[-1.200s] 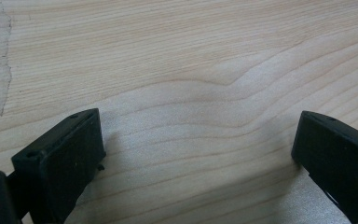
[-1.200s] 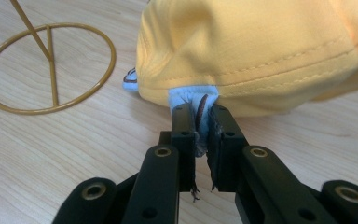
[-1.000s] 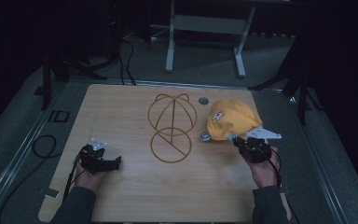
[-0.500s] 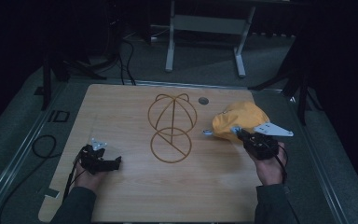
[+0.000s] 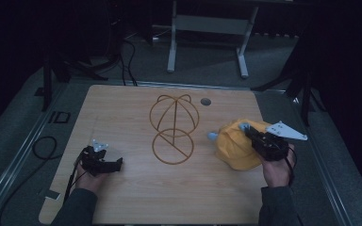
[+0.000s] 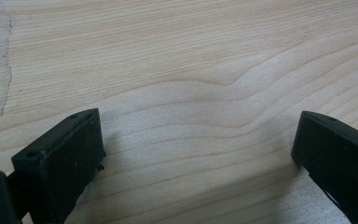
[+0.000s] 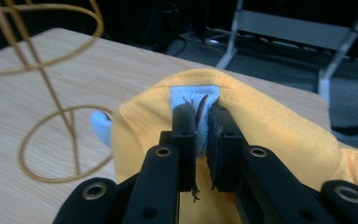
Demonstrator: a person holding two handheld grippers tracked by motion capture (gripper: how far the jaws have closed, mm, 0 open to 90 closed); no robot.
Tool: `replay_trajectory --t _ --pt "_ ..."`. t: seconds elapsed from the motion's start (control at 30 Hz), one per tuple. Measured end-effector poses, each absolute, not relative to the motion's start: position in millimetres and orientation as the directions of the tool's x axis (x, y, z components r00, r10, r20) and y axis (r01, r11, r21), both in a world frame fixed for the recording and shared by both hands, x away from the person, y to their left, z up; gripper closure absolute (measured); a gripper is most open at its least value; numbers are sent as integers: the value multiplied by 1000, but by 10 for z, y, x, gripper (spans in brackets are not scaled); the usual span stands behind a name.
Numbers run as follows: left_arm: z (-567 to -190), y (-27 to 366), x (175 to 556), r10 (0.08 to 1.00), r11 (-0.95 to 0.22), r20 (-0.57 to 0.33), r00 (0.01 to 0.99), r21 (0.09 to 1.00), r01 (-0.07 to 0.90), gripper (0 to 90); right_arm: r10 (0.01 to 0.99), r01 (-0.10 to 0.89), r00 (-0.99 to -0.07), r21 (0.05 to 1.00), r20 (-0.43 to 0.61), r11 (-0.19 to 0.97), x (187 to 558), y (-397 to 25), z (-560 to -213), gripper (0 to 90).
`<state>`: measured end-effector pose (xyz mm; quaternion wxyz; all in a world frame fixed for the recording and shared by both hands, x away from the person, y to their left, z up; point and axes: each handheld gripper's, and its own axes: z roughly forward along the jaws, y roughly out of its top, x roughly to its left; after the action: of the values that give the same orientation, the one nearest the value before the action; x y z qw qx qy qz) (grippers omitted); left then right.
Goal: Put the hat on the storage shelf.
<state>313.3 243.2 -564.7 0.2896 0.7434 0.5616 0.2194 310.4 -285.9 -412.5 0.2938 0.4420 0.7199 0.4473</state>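
Observation:
A yellow cap (image 5: 233,147) with a light blue brim tip (image 5: 212,136) lies at the right side of the wooden table (image 5: 122,113). My right gripper (image 5: 245,128) is shut on the cap's light blue patch (image 7: 193,95), its jaws pinching the fabric (image 7: 279,126). Left of the cap stands a gold wire stand (image 5: 173,127) made of a ball-shaped frame over a ring base; the same stand (image 7: 51,107) shows in the right gripper view. My left gripper (image 5: 119,163) rests low at the table's front left, open over bare wood (image 6: 200,79).
A small dark round hole (image 5: 205,101) sits in the table behind the wire stand. A metal desk frame (image 5: 207,28) stands on the floor beyond the table. Cables (image 5: 40,148) lie on the floor at the left.
My right gripper has pulled the cap toward the front right of the table, away from the wire stand. The left gripper has stayed where it was.

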Motion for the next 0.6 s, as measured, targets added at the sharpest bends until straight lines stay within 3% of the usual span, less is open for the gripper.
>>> replay_trajectory --t 0.3,0.6 --pt "-5649 2431 3133 962 -200 0 273 680 706 23 937 445 -344 870 -53 213 3097 -3027 -4273 766" --pt "-5649 2431 3132 962 -200 0 272 679 706 23 924 437 -374 863 -83 254 3066 -3052 -4318 620"
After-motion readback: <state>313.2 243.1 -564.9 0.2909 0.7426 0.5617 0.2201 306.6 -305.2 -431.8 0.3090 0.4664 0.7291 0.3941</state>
